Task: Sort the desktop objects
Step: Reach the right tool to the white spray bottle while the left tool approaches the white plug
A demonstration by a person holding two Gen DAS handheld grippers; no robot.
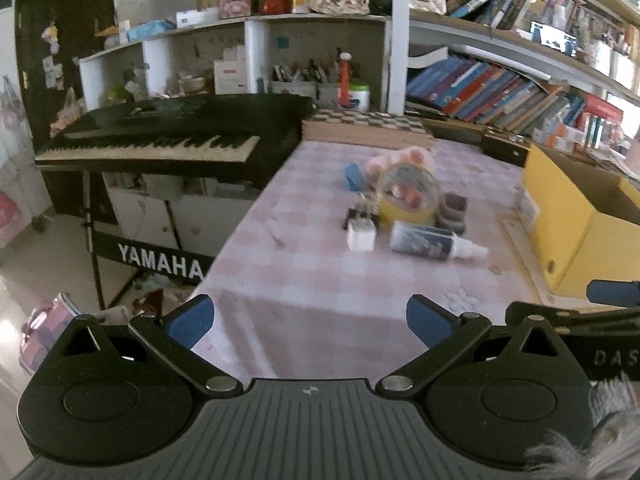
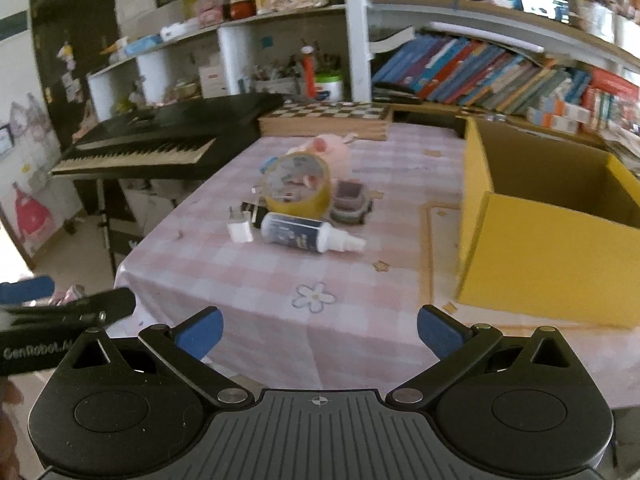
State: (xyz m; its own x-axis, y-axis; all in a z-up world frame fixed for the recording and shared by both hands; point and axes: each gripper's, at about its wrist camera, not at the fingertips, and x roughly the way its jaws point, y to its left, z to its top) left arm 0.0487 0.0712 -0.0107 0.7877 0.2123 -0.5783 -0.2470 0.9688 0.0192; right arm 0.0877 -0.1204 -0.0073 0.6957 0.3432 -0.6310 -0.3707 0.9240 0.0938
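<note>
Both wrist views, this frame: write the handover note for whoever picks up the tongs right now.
Left tongs: open, empty, hanging over the near edge of the table.
Right tongs: open, empty, also at the near edge.
Things: spray bottle lying on its side, white charger, tape roll, small grey tub, pink plush toy and a blue item, all clustered mid-table.
Yellow box stands open to the right; no contents visible.
Done: nothing visibly sorted. Left: every item.

Left hand-held gripper [image 1: 310, 322] and right hand-held gripper [image 2: 320, 330] hover side by side (jaws spread, empty).
</note>
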